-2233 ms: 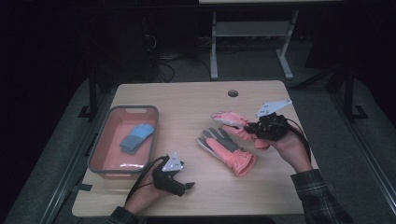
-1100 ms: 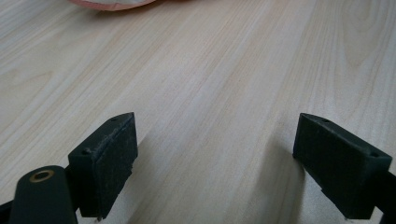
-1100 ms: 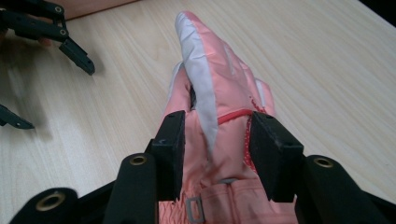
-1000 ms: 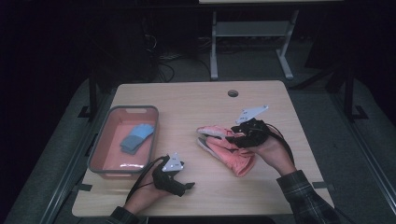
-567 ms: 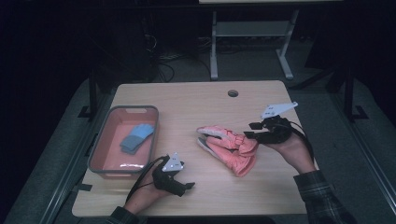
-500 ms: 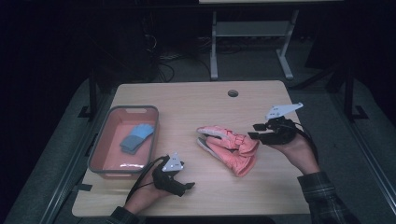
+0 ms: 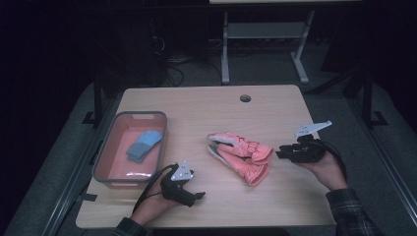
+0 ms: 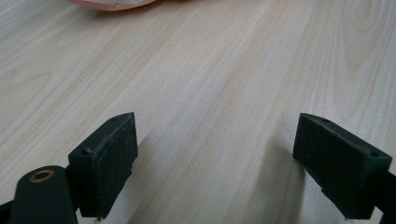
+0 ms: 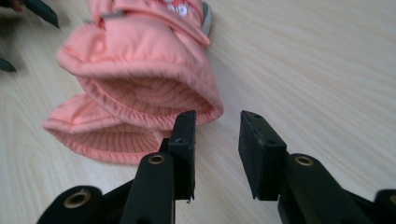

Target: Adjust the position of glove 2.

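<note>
Two pink gloves (image 7: 242,154) lie stacked at the table's middle, cuffs toward my right gripper (image 7: 279,153). That gripper hovers just right of them, held apart from the cuffs. In the right gripper view its jaws (image 9: 217,122) stand a narrow gap apart with nothing between them; they have just been closing. The ribbed cuffs of the gloves (image 9: 140,70) lie just ahead and left of them. My left gripper (image 7: 198,196) rests near the front edge, and in the left gripper view (image 8: 215,135) it is open wide over bare wood.
A pink bin (image 7: 104,156) with a blue glove (image 7: 144,144) in it stands at the left. A round cable hole (image 7: 245,98) is at the table's far edge. Dark floor and a metal frame lie beyond.
The right gripper laid one pink glove onto the other, let go, and drew back to the right and lower, its jaws narrower. The left gripper has not moved.
</note>
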A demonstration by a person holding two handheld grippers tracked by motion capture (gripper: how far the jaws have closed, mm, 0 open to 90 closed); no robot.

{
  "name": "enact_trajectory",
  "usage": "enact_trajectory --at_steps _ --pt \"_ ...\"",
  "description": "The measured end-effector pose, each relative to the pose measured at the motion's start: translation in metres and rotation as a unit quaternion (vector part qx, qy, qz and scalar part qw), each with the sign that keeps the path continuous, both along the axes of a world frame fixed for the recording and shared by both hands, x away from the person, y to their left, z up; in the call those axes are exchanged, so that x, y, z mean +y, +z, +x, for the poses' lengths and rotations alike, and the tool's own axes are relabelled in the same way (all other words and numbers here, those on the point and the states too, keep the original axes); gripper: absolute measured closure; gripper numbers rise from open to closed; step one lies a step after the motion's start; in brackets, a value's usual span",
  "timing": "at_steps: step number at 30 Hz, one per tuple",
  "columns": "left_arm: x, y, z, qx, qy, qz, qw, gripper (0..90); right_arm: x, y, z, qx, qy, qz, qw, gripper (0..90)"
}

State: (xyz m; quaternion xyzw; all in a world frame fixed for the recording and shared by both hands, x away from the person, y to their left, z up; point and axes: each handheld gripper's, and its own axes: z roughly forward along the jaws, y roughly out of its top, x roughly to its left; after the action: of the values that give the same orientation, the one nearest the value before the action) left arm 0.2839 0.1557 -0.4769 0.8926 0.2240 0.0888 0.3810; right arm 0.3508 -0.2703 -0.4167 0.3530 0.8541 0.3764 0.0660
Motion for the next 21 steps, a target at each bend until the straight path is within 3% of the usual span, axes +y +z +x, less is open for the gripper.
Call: enact_trajectory --at_steps 4,18,21 --pt "0.000 0.000 0.000 0.000 0.000 0.000 1.0000 13.1 0.003 -0.009 0.006 0.006 0.005 -0.002 1.0000 68.5" --pt "0.000 0.000 0.000 0.000 0.000 0.000 1.0000 13.1 0.009 -0.010 0.013 -0.002 0.019 -0.008 0.9998 73.1" --pt "0.000 0.000 0.000 0.000 0.000 0.000 1.0000 13.1 0.011 -0.010 0.013 -0.005 0.024 -0.010 0.9996 79.6"
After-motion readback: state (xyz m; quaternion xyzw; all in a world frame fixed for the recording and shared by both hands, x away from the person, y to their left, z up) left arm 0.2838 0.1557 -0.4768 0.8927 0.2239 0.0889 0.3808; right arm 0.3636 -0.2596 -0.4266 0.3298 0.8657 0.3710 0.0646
